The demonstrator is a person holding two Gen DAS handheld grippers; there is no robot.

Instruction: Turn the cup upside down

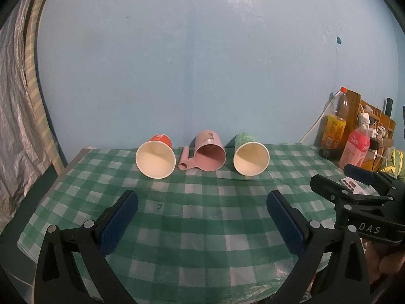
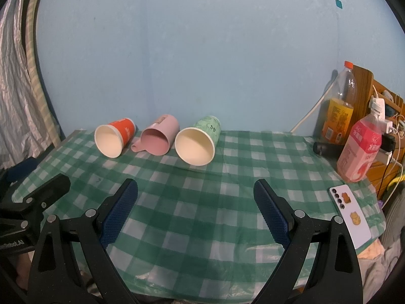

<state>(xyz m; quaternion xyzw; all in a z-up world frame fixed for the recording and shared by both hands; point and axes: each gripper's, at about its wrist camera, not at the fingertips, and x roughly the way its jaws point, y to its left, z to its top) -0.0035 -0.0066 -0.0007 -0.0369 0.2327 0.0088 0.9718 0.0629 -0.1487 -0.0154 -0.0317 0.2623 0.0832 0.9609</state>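
Three cups lie on their sides at the far edge of the table. Both hand-held grippers, left and right, are wide open and empty. Better to grasp the green cup across its wall, then turn its mouth down.

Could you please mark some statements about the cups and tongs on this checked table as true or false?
1. The orange paper cup, pink plastic mug and green paper cup all lie on their sides. True.
2. The pink plastic mug lies between the two paper cups. True.
3. The left tongs grip the green paper cup. False: they are open, holding nothing, short of the cups.
4. The right tongs are shut. False: they are open and hold nothing.
5. A white phone lies on the green checked tablecloth, right of the right tongs. True.
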